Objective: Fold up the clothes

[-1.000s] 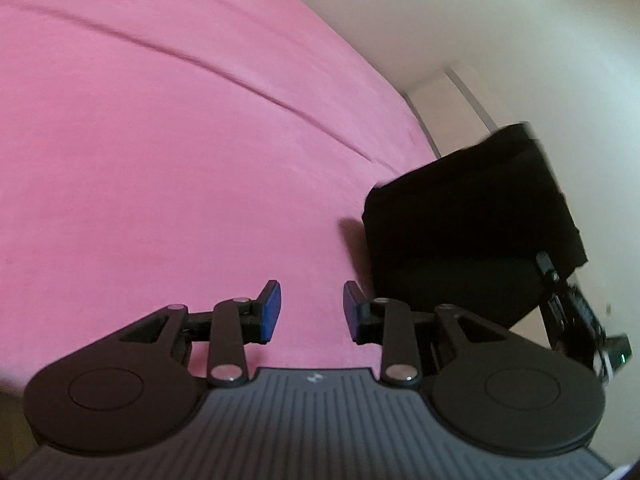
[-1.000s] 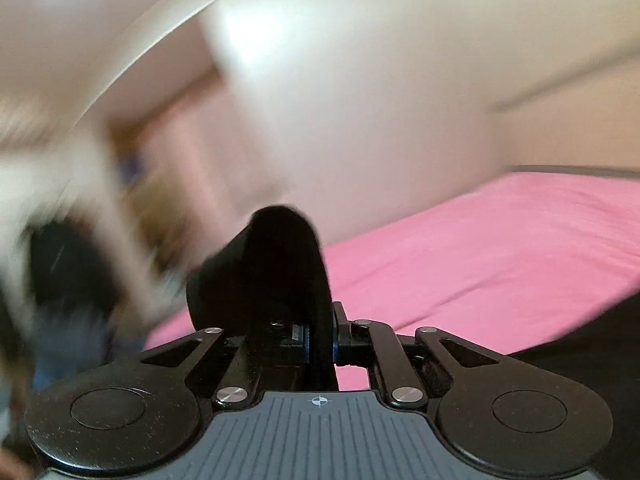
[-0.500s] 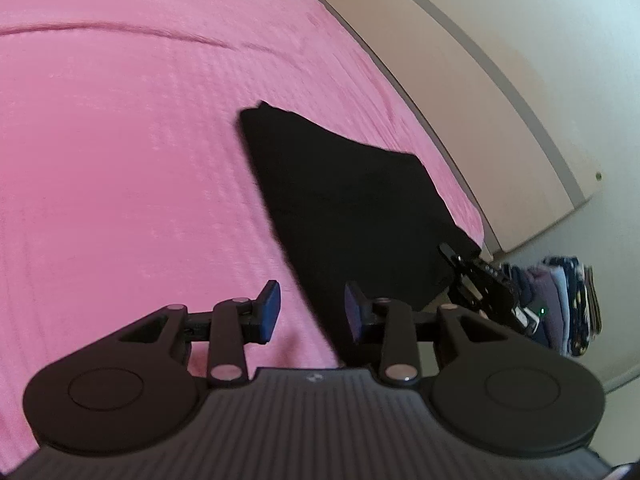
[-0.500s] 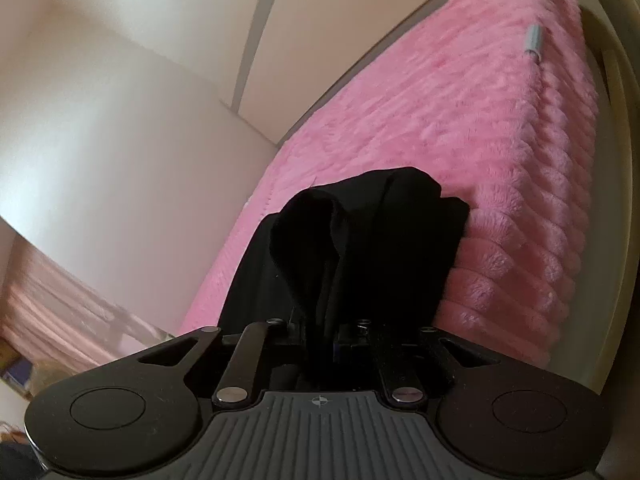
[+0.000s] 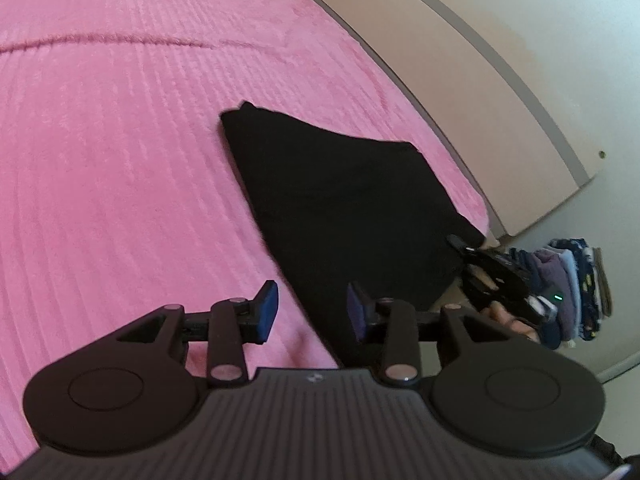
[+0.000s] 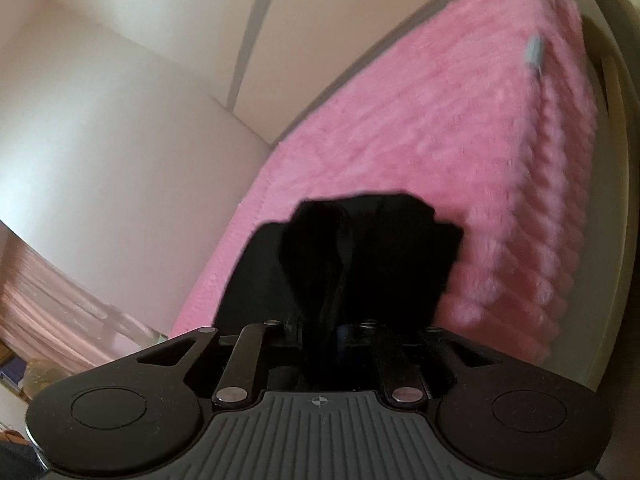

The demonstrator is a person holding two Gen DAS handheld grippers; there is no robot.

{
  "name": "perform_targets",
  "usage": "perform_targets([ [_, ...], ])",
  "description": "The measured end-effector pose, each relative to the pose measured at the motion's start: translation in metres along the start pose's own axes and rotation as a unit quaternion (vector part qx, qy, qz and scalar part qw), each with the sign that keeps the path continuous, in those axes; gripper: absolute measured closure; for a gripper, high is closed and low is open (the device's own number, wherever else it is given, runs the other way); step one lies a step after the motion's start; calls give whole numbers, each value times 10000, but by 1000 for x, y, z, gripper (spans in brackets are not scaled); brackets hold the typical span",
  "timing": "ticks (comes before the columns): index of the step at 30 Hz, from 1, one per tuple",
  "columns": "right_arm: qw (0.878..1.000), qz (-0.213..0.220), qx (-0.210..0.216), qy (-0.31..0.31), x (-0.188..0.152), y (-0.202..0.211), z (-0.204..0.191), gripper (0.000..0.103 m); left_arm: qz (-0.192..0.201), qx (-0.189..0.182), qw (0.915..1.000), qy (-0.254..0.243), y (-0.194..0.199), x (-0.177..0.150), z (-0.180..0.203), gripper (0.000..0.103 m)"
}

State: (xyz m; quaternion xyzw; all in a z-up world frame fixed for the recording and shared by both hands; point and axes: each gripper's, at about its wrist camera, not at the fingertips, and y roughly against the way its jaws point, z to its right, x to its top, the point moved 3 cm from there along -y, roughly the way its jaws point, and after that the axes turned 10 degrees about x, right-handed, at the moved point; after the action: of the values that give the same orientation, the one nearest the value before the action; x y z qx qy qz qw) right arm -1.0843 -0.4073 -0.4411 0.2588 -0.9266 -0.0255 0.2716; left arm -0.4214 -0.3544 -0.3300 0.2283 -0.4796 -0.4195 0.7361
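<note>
The left gripper (image 5: 312, 308) hangs over the near part of the bed, angled down, its blue pads (image 5: 267, 307) apart and widening a little, with nothing pinched: the near edge of the black garment (image 5: 344, 208) passes under the gap, one pad over the pink bedspread (image 5: 120, 160), the other over the cloth. The right gripper (image 6: 340, 336) sits low at the right-hand corner of the bed, pointing nearly level along the mattress edge. A bunched fold of the black garment (image 6: 368, 256) stands up between its jaws, which are opening; the cloth hides the pads, so whether they press on it I cannot tell. From the left wrist view that right gripper (image 5: 460, 246) shows at the garment's right corner, with fingers (image 5: 504, 312) of the person's hand wrapped round its handle below. The garment lies folded flat, a dark wedge across the right side of the bedspread, its far corner well into the bed. Beyond the bed's corner, on the right, stands a stack of folded clothes (image 5: 572, 288) against the pale wall (image 5: 540, 40).
</note>
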Motion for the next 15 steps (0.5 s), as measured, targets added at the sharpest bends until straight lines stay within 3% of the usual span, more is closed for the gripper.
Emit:
perform_targets([
  [2, 9999, 111, 24, 89, 8, 4, -4, 70, 51, 103, 9999, -5, -6, 12, -5, 69],
  [6, 9997, 172, 57, 132, 15, -1, -12, 70, 213, 333, 9992, 4, -30, 44, -17, 66],
  [10, 9998, 106, -69, 154, 10, -5, -14, 70, 134, 326, 9992, 168, -68, 72, -28, 66],
  [11, 9997, 98, -135, 201, 12, -9, -12, 79, 58, 277, 9993, 252, -79, 78, -32, 68],
  [15, 9991, -45, -232, 345, 19, -17, -8, 90, -138, 56, 9995, 266, -108, 92, -33, 75],
])
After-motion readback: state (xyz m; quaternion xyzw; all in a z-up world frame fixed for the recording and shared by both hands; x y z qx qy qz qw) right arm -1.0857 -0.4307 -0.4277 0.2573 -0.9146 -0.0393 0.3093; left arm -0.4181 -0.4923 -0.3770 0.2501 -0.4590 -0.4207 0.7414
